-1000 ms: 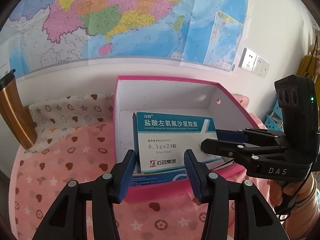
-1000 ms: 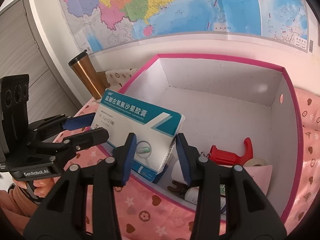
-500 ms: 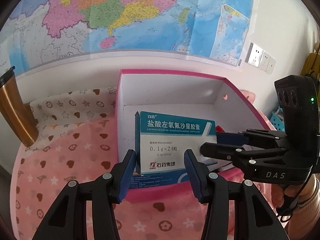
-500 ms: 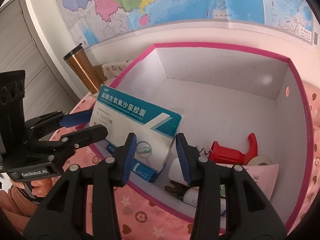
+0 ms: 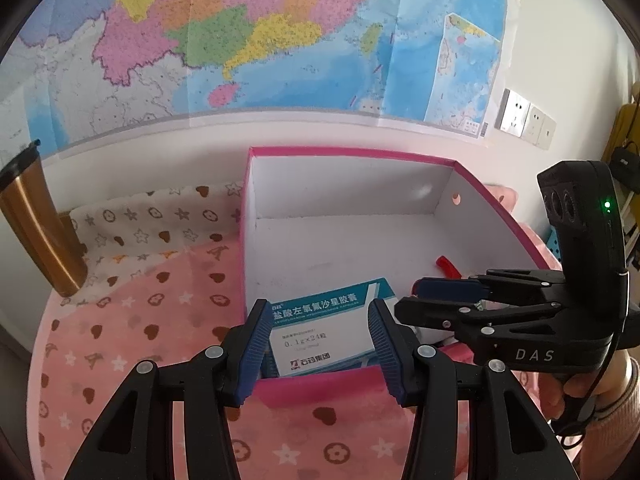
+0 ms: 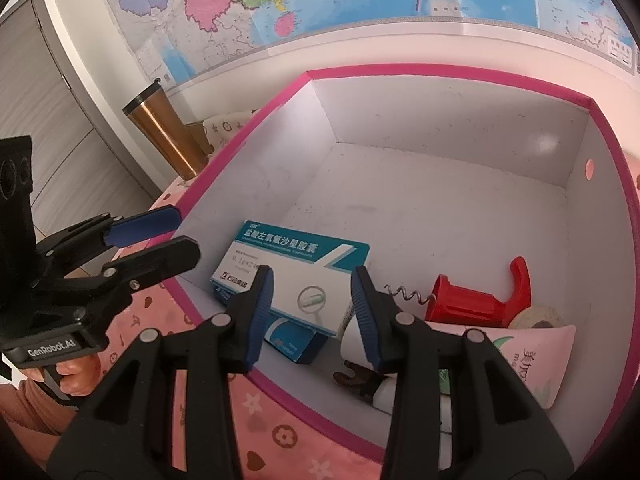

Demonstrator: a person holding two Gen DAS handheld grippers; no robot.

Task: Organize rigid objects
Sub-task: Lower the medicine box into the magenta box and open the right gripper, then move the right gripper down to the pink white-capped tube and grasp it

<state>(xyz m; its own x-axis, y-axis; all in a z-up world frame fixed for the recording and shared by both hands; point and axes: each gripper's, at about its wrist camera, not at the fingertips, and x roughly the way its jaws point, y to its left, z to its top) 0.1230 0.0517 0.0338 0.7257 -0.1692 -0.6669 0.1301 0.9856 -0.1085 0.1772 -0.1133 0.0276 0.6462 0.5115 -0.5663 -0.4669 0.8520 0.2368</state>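
Looking forward between the blue-padded fingers of the left tool [image 5: 318,312], with its jaws opening and nothing gripped between them; viewed from the right wrist, held outside the left wall of a pink-rimmed white storage box [image 5: 352,154], fingers plainly apart over the cloth. Just ahead of and below this tool's tips, inside the near left corner of the storage box, a white and teal medicine carton [image 5: 316,344], face up and slightly tilted, resting on a smaller blue carton [image 6: 292,340]. Right tool [image 6: 312,280] reaching in over the near rim, jaws partly apart, the medicine carton visible beyond and between its fingers; cannot tell whether its pads touch the carton. To the right of this tool's tips, on the box floor, a red corkscrew [image 6: 472,300] lying on its side, a roll of tape [image 6: 538,316] just past it, and a pink pouch [image 6: 520,356] nearer the rim. Far left of both tools, a copper-coloured tumbler [image 5: 36,224] standing on the counter, on a pink cloth [image 5: 132,320] printed with hearts and stars. Beyond the storage box, a coloured wall map [image 5: 240,40]. At the right tool's handle, a person's hand [image 5: 580,392].
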